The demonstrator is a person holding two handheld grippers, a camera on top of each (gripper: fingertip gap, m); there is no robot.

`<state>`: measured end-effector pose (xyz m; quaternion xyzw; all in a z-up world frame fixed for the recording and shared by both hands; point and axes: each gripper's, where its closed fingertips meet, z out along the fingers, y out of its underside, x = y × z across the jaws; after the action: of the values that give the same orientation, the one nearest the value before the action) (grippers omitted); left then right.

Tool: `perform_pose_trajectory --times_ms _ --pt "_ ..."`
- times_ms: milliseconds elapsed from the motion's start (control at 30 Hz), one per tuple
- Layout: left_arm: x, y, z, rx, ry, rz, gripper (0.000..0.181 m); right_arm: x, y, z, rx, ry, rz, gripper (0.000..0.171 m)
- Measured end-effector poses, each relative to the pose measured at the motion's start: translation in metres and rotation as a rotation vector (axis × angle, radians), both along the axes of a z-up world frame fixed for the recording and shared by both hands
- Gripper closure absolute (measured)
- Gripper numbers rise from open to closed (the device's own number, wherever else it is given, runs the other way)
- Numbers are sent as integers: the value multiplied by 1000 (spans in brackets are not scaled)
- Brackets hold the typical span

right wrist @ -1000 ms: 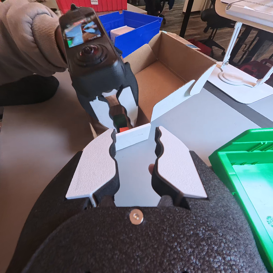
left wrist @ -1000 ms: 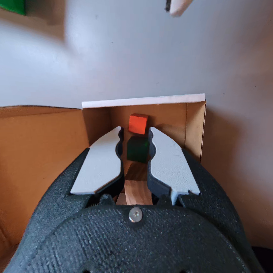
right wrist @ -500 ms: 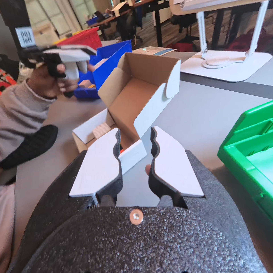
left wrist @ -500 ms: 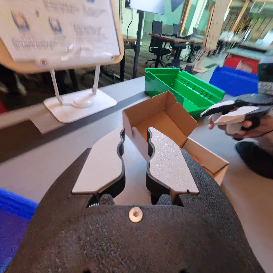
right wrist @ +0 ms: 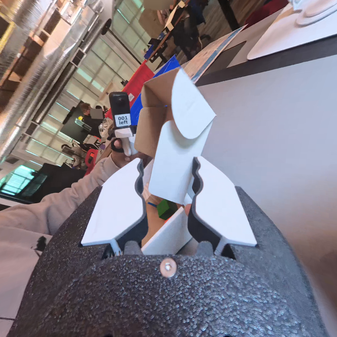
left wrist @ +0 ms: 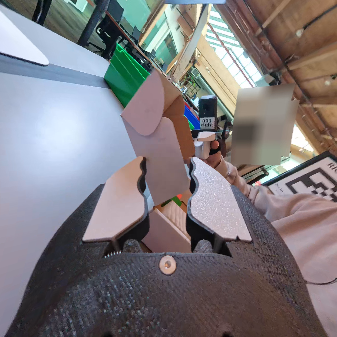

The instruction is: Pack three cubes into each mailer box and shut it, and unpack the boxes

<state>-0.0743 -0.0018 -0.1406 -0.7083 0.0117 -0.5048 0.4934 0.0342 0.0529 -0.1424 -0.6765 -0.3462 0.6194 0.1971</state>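
The mailer box sits on the grey table with its lid raised and partly folded over. Inside it I see a wooden cube, a green cube and a red cube. My left gripper is open at the box's end, with a white lid flap standing between its fingers. My right gripper is open at the opposite end, with the other white flap between its fingers. The green cube and the red cube also show there. Each gripper shows in the other's view, the right one and the left one.
A green bin and a blue bin stand beyond the box. A white stand base sits at the far side of the table. A person's sleeves hold both grippers. A black-and-white patterned board is at the right. The left gripper's tips are roughly 12 cm from the right gripper's.
My left gripper left the inside of the box. Both grippers moved to opposite ends of the box and tilted. The lid went from lying back to standing up between the fingers.
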Motion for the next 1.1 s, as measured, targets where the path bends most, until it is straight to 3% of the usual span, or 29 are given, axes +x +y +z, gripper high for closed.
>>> perform_pose_trajectory --times_ms 67,267,367,533,733,933,1100 --pt "-1 -5 2 59 74 7 142 0 0 1 147 -9 -4 130" --pt "13 -35 10 241 307 -59 149 8 -24 5 831 -60 0 131" --pt "23 -53 4 304 475 -114 152 20 -39 0 1041 -69 34 132" --pt "29 -85 -12 371 733 -278 146 43 -63 -16 1000 -95 261 120" --pt "-9 -65 1 377 856 -195 139 63 -43 -11 950 -186 420 112" --pt "12 -55 4 357 876 -405 122 42 -29 5 1010 -240 524 116" --pt "37 -58 4 405 845 -472 141 28 -51 0 1065 -205 582 132"
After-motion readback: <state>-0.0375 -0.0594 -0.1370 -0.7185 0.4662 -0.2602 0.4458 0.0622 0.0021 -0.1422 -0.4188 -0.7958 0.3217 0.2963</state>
